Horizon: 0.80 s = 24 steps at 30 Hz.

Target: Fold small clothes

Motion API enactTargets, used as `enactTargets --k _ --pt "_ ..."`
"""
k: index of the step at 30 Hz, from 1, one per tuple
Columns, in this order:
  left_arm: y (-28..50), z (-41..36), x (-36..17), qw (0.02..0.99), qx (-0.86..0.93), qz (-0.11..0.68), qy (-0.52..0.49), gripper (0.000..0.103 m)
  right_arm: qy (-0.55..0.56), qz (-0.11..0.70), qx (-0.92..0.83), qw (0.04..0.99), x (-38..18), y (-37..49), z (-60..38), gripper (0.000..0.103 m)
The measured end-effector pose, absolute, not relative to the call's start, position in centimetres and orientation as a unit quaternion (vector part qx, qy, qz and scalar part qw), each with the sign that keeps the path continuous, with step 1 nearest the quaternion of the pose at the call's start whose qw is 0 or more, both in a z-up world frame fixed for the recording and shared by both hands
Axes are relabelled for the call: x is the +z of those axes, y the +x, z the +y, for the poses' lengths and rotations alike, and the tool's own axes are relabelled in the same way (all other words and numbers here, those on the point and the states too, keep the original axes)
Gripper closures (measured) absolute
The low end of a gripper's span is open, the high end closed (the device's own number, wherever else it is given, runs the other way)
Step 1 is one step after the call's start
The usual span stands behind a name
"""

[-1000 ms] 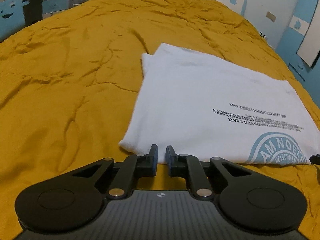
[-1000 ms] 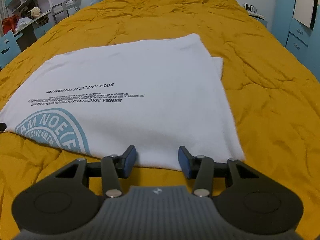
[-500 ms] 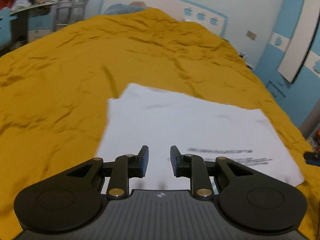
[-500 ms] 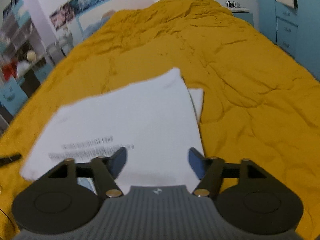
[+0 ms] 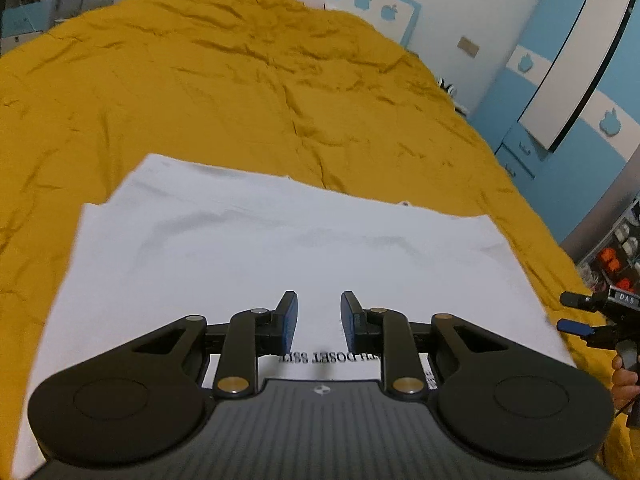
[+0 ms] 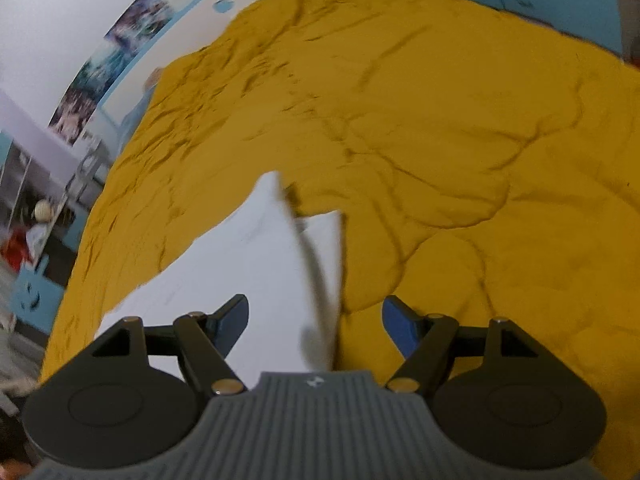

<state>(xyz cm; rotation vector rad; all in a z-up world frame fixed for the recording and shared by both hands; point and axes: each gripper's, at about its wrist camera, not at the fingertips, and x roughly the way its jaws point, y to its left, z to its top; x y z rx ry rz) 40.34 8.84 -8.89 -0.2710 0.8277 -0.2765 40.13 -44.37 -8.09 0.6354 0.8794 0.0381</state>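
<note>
A white folded T-shirt (image 5: 256,248) with black printed text lies flat on the mustard-yellow bed cover (image 5: 200,80). My left gripper (image 5: 319,322) hovers above the shirt's near half, jaws apart and empty. My right gripper (image 6: 316,326) is wide open and empty above the shirt's right edge (image 6: 256,264), where a lower layer sticks out at the side. The right gripper also shows at the right edge of the left wrist view (image 5: 592,320), held in a hand.
The yellow cover (image 6: 460,140) spreads wide and wrinkled around the shirt. A blue and white wardrobe (image 5: 568,80) stands to the right of the bed. A desk and shelves with clutter (image 6: 36,220) stand to the left.
Both grippers have risen from the shirt's near edge and moved forward over it. The left jaws opened from nearly shut, the right jaws opened wider, and the right view has tilted.
</note>
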Motion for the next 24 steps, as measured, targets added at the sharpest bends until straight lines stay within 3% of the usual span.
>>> enactTargets --k 7,14,15,16,24 --pt "43.7 7.4 -11.3 0.887 -0.138 0.423 -0.121 0.076 0.365 0.421 0.039 0.830 -12.2 43.4 -46.3 0.033" --pt "46.4 6.0 -12.4 0.883 -0.158 0.425 -0.120 0.076 0.384 0.410 0.082 0.823 -14.2 46.6 -44.9 0.073" --pt "46.8 5.7 -12.4 0.883 -0.163 0.425 -0.116 0.076 0.384 0.410 0.083 0.823 -14.4 46.9 -44.8 0.087" --pt "47.3 5.4 -12.5 0.883 -0.166 0.425 -0.112 0.076 0.386 0.410 0.085 0.822 -14.6 47.2 -44.7 0.094" --pt "52.0 2.1 -13.1 0.886 -0.170 0.426 -0.069 0.082 0.354 0.369 0.115 0.852 -11.2 46.7 -42.9 0.098"
